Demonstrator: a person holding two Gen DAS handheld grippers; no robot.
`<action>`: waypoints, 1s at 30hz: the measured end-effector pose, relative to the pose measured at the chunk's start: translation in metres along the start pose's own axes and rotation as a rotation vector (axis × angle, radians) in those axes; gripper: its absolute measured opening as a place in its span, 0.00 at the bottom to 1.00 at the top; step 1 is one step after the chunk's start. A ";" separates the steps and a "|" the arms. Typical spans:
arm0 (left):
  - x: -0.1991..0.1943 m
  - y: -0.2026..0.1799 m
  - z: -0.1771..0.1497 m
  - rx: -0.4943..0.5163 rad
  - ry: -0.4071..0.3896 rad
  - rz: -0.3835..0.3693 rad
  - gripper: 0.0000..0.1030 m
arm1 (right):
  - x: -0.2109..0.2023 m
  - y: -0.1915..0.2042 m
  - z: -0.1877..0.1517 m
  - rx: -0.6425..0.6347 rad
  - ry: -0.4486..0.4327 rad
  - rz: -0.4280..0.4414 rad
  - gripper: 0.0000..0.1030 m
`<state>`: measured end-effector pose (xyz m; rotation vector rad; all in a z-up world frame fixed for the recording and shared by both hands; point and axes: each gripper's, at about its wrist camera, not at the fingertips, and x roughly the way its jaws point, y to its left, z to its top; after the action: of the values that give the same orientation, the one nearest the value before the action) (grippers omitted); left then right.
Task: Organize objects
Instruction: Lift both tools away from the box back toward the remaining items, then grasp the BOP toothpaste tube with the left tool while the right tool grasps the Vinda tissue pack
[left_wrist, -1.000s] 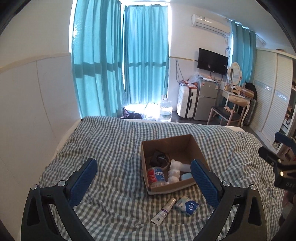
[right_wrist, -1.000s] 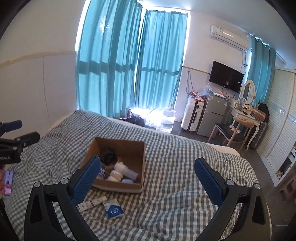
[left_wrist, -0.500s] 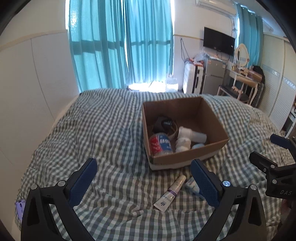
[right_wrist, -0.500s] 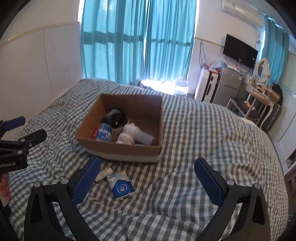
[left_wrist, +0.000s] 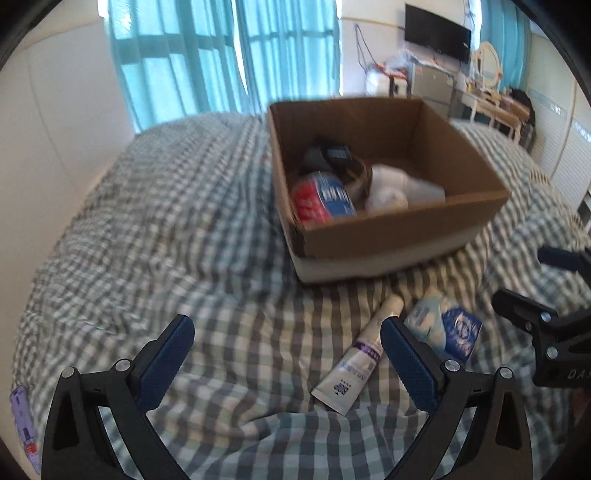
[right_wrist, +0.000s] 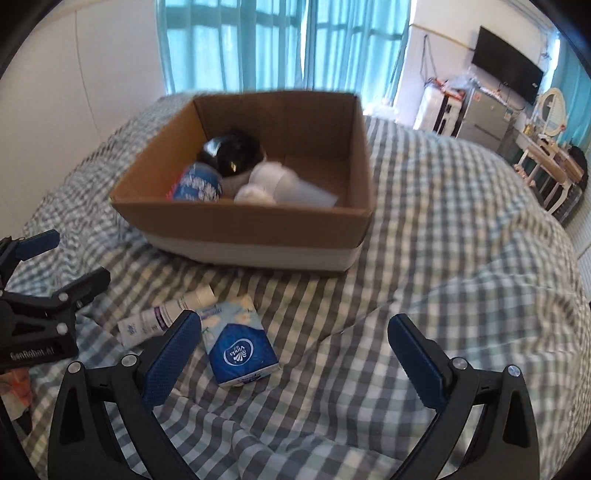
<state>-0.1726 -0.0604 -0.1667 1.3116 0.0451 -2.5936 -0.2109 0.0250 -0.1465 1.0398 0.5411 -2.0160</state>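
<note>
left claw (left_wrist: 282, 350): spread wide, empty, low over the bed (left_wrist: 166, 229)
right claw (right_wrist: 295, 350): spread wide, empty, also over the bed
box (right_wrist: 255, 221): cardboard, on the checked duvet; holds a red-blue bottle (left_wrist: 325, 199), a black item (right_wrist: 231, 151), white pieces (right_wrist: 273, 181)
tube (left_wrist: 358, 360): flat on the duvet, in front of the box, just inside left claw's right finger
tissue pack (right_wrist: 236, 345): blue, beside the tube, near right claw's left finger

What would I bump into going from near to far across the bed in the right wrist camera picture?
Tissue pack → white tube → cardboard box → teal curtains at the window.
</note>
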 end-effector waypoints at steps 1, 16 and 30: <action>0.008 -0.003 -0.003 0.017 0.021 -0.005 1.00 | 0.006 0.001 0.001 -0.006 0.013 0.002 0.99; 0.052 -0.002 -0.016 0.007 0.175 -0.070 0.93 | 0.072 0.028 -0.010 -0.107 0.175 0.099 0.73; 0.037 -0.027 -0.022 0.052 0.174 -0.184 0.61 | 0.047 0.001 -0.018 0.000 0.127 0.117 0.34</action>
<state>-0.1823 -0.0386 -0.2117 1.6199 0.1342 -2.6371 -0.2184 0.0151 -0.1955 1.1777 0.5336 -1.8571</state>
